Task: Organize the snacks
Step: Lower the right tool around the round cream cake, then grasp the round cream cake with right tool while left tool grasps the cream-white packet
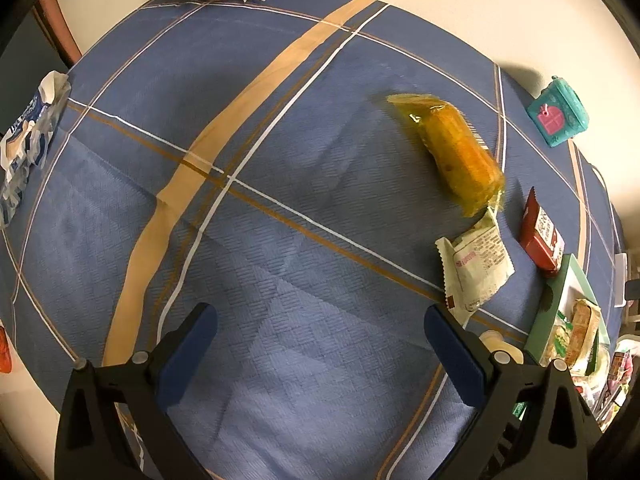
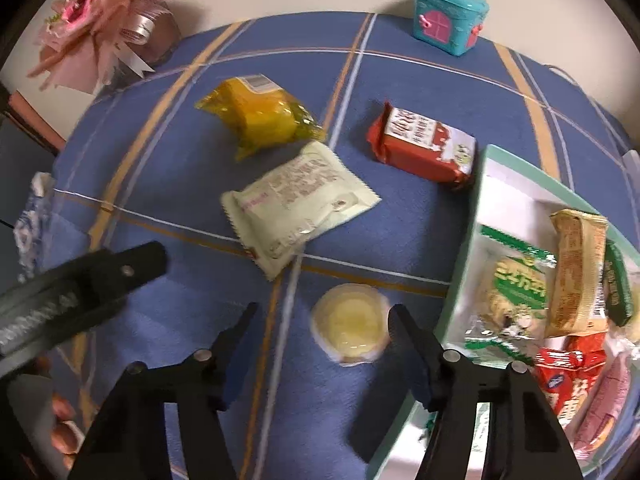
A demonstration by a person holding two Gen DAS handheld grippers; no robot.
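Right gripper [image 2: 322,320] spread astride the jelly cup [image 2: 351,326], pads not yet pressing: light, slick, squashy, so pinch its sidewall gently; left gripper [image 1: 320,340] spread, empty.

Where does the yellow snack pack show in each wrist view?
Left wrist view: the yellow snack pack lies upper right of centre on the blue cloth.
Right wrist view: it lies upper left of centre.
Shared landmark: the white snack pack lies just below it in both views.
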